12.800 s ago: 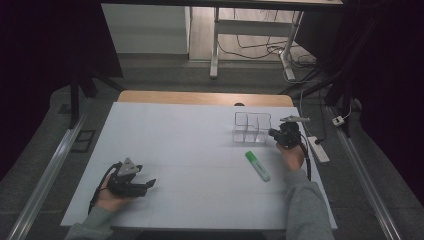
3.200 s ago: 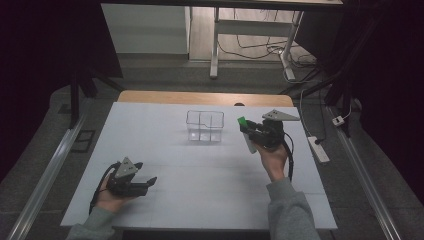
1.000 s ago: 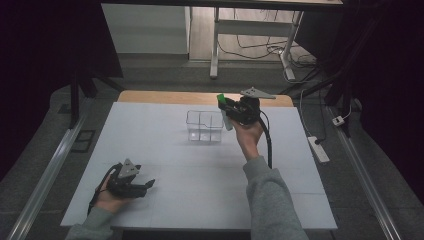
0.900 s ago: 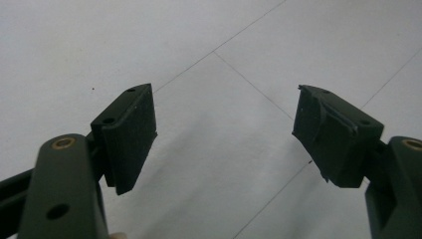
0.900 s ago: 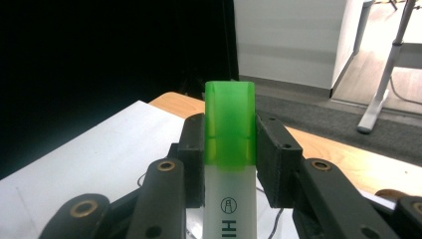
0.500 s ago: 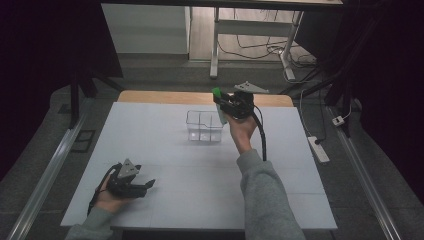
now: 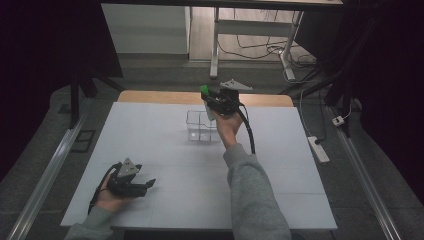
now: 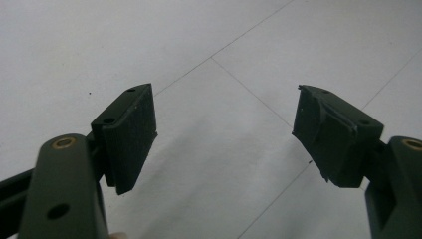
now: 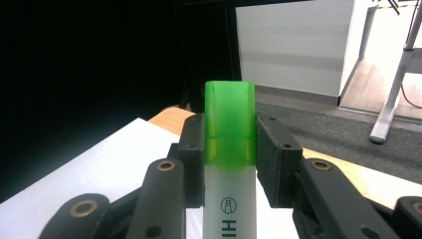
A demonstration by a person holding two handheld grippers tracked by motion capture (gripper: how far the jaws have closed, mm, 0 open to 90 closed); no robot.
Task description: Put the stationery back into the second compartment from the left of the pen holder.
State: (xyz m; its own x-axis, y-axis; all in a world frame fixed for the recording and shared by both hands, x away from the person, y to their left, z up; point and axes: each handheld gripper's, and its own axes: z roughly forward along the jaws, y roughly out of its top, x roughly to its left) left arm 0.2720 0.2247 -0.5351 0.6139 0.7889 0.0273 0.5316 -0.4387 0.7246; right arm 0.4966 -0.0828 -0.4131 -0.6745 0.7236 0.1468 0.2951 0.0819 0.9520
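My right gripper is raised above the far side of the table, shut on a green-capped highlighter that stands nearly upright, cap up. It hangs just over the right edge of a clear plastic organiser box. In the right gripper view the highlighter is squeezed between both pads, with its green cap sticking out past them. My left gripper rests low on the near left of the white table, open and empty; the left gripper view shows its pads wide apart over bare table.
A white power strip lies on the floor off the table's right edge. A wooden strip runs along the table's far edge, with desk legs and cables behind it. A cable trails from my right gripper along the forearm.
My right gripper has carried the highlighter leftward and slightly away, from right of the clear box to over its right edge. The left gripper has stayed put.
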